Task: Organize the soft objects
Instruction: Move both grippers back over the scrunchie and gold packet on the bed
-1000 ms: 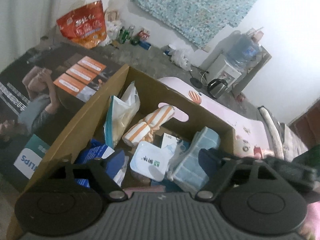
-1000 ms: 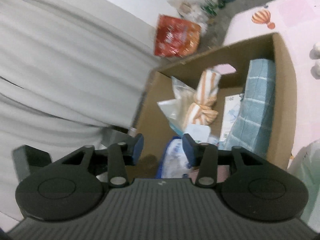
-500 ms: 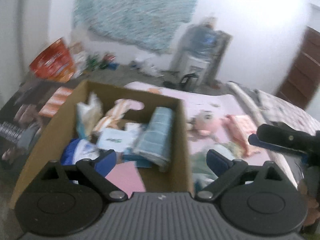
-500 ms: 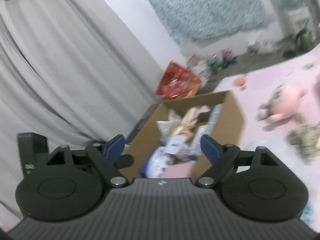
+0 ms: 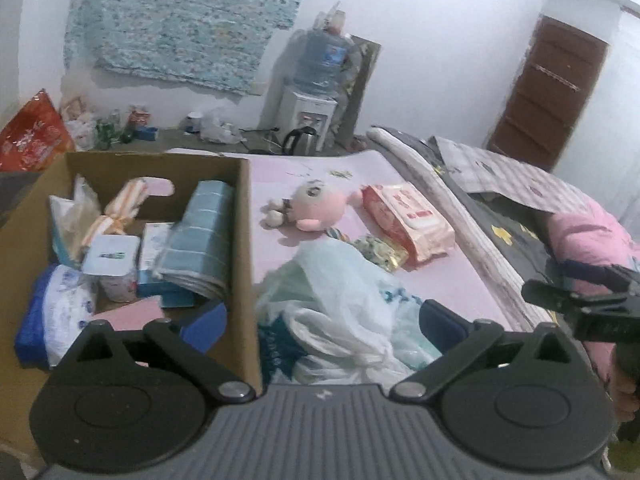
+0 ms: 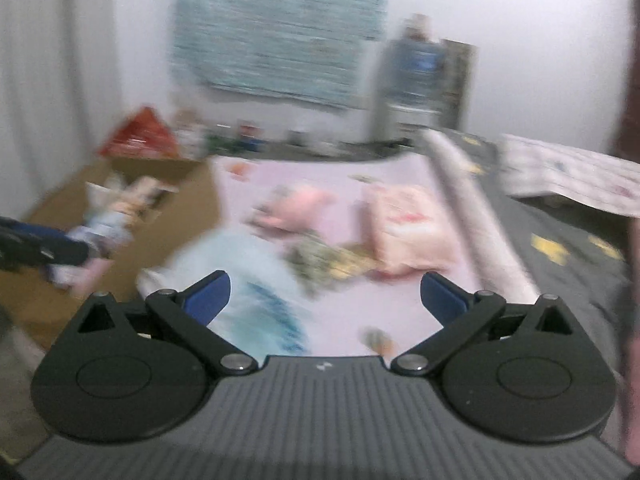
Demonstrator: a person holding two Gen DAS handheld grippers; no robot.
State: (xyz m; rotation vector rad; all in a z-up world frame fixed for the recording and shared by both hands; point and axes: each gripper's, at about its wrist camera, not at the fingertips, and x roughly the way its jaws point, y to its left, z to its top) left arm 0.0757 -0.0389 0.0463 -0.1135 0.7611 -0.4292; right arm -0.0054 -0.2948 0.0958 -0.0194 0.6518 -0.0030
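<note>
1. The cardboard box on the left already holds the gathered soft goods, a rolled blue towel among them.
2. Left gripper: fingers just spread wide, empty, over the plastic bag.
3. Right gripper: likewise newly opened, empty; plush toy and wipes pack wait on the pink mat.

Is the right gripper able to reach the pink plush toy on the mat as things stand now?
Probably yes. The right gripper is open and empty, its jaws having just been opening, and the pink plush toy lies uncovered on the pink mat ahead; only the white plastic bag lies nearer, to the left.
</note>
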